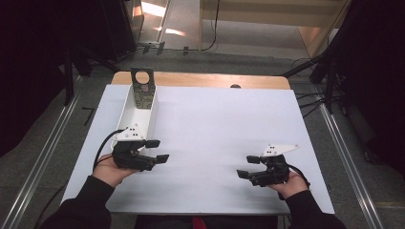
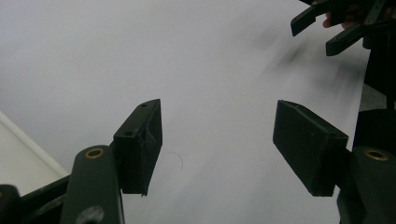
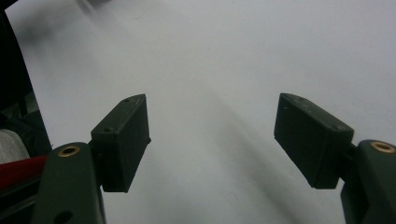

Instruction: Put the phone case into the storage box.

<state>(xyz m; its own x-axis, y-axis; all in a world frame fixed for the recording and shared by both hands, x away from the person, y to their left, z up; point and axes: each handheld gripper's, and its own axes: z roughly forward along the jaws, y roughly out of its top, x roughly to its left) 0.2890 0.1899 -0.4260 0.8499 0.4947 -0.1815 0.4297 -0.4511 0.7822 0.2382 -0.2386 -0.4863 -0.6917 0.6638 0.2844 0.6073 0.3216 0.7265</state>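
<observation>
High view: both hands are resting low on the smooth white table sheet (image 1: 215, 124), left gripper (image 1: 157, 150) and right gripper (image 1: 248, 167) gaping wide, empty, beside a long white tray (image 1: 125, 114).

The table (image 1: 229, 124) wears a smooth, matt white sheet like paper or board, and a strip of bare pale wood (image 1: 200, 79) shows along its far edge. Near the far left corner lies a long white tray (image 1: 136, 112) that looks like smooth, faintly glossy plastic, with a dark plate (image 1: 142, 83) standing at its far end whose material cannot be told. The left gripper (image 2: 217, 135) and right gripper (image 3: 212, 140) have matt black plastic-looking jaws with slightly rough pad faces, small brass-coloured metal bushings at the joints, and a flat pale grey plate (image 1: 279, 150) of matt finish on top.
</observation>
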